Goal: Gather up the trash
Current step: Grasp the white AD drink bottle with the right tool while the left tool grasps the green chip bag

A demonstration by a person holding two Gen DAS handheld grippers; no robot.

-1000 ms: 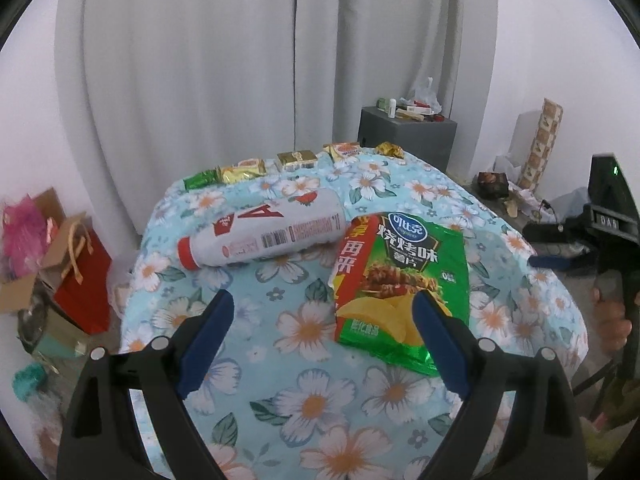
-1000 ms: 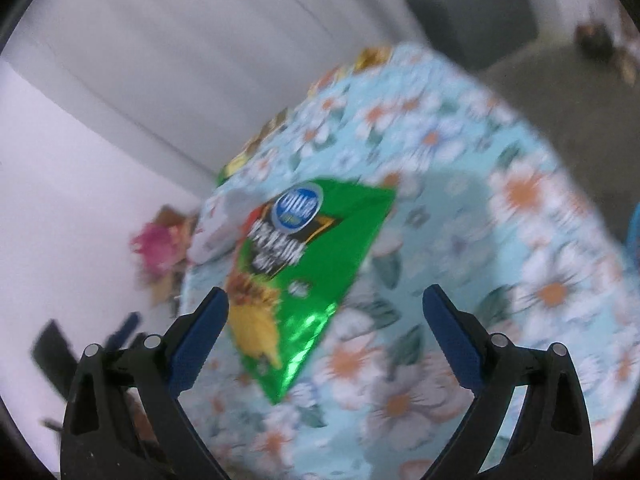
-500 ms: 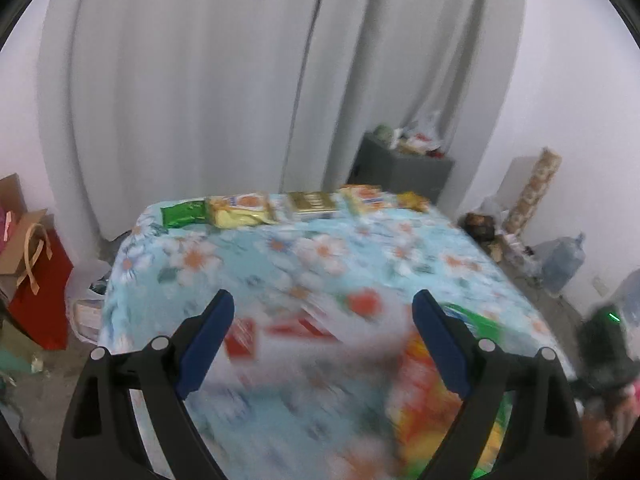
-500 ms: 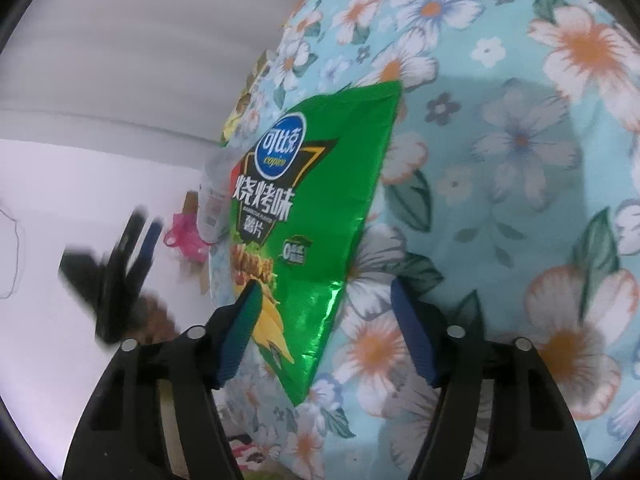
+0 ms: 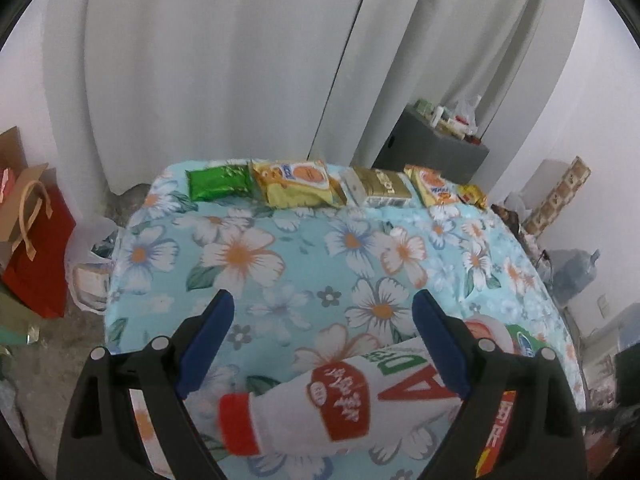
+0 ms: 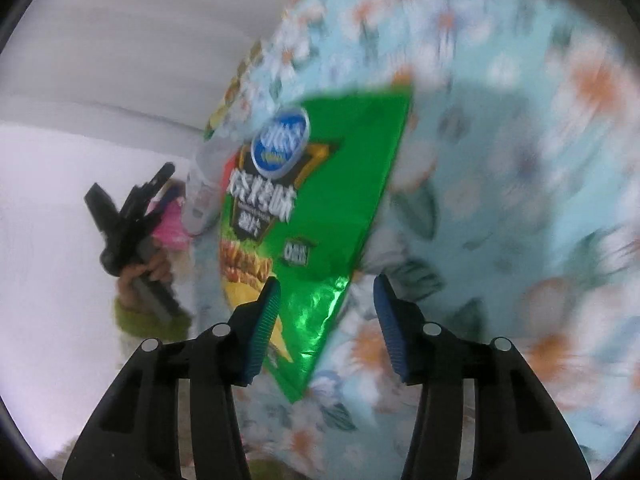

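Observation:
A white bottle with a red cap point(image 5: 344, 396) lies on its side on the floral tablecloth point(image 5: 280, 264), low between the fingers of my open left gripper point(image 5: 322, 312). A green chip bag point(image 6: 320, 216) lies flat on the cloth; its lower edge sits between the fingers of my right gripper point(image 6: 325, 312), which is open but narrowed around it. The bag's corner also shows in the left wrist view point(image 5: 524, 340). The bottle shows blurred in the right wrist view point(image 6: 204, 188), with the left gripper point(image 6: 132, 216) and the hand holding it beside it.
Several snack packets line the table's far edge: a green one point(image 5: 218, 182), a yellow one point(image 5: 298, 184), a gold box point(image 5: 378, 190). A red paper bag point(image 5: 34, 248) and a white plastic bag point(image 5: 90, 264) stand on the floor at left. A grey cabinet point(image 5: 432, 152) stands behind.
My left gripper moved forward over the bottle, which now lies between its fingers. My right gripper closed in on the chip bag's lower edge and its fingers narrowed.

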